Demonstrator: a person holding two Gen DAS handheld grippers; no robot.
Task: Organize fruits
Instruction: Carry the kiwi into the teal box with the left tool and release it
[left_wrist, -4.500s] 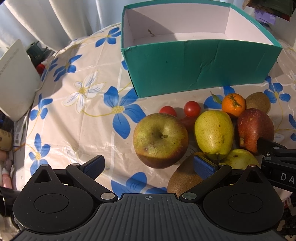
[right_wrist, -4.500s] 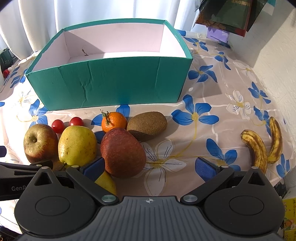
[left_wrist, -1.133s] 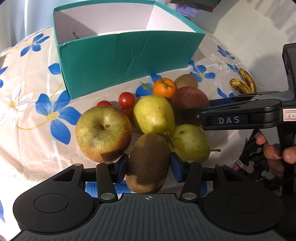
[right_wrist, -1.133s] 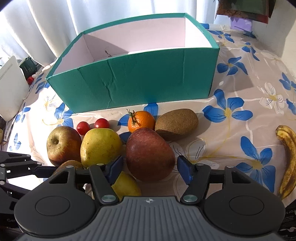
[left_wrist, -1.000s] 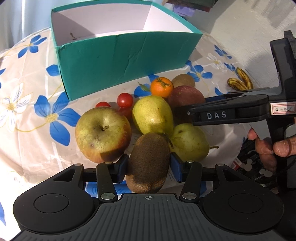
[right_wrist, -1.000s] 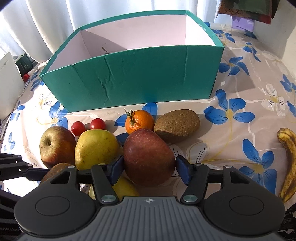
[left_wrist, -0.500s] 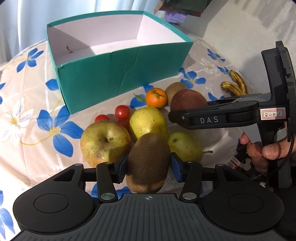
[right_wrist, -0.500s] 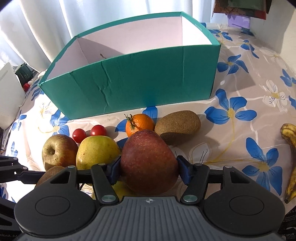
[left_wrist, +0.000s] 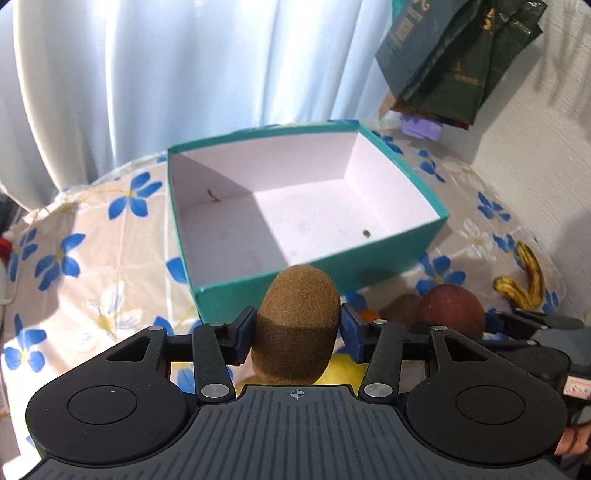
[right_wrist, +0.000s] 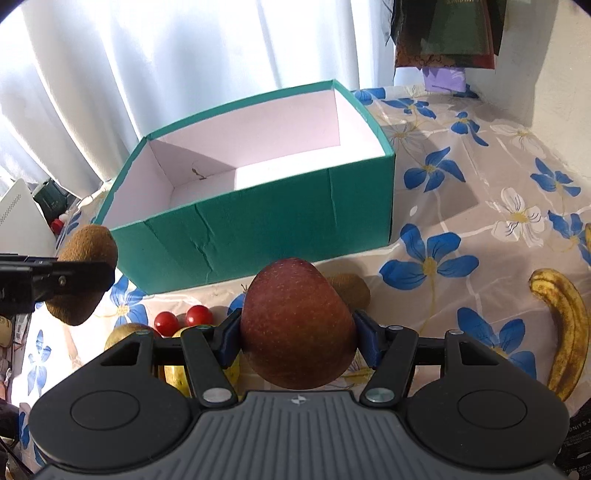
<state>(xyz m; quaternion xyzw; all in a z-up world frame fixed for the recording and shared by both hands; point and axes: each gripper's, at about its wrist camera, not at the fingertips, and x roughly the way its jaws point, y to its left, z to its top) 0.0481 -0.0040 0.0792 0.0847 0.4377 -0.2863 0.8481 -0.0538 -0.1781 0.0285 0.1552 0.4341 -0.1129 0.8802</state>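
My left gripper (left_wrist: 297, 328) is shut on a brown kiwi (left_wrist: 297, 317) and holds it in the air in front of the near wall of the empty teal box (left_wrist: 229, 295). My right gripper (right_wrist: 297, 341) is shut on a red pear (right_wrist: 295, 317), raised above the table before the same box (right_wrist: 258, 221). The left gripper and its kiwi (right_wrist: 86, 275) show at the left of the right wrist view. The red pear (left_wrist: 450, 310) shows at the right of the left wrist view. A second kiwi (right_wrist: 349, 288), two cherry tomatoes (right_wrist: 184, 319) and yellow-green fruit (right_wrist: 177, 376) lie below on the table.
Two bananas (right_wrist: 569, 328) lie at the right on the flowered tablecloth (right_wrist: 480, 206). White curtains (left_wrist: 147, 74) hang behind the box. Dark bags (left_wrist: 454, 59) hang on the wall at the upper right. A white device (right_wrist: 18, 218) stands at the left edge.
Both grippers have risen well above the table with their fruit, the kiwi and the red pear, and now look down into the box. The remaining fruit stays on the table.
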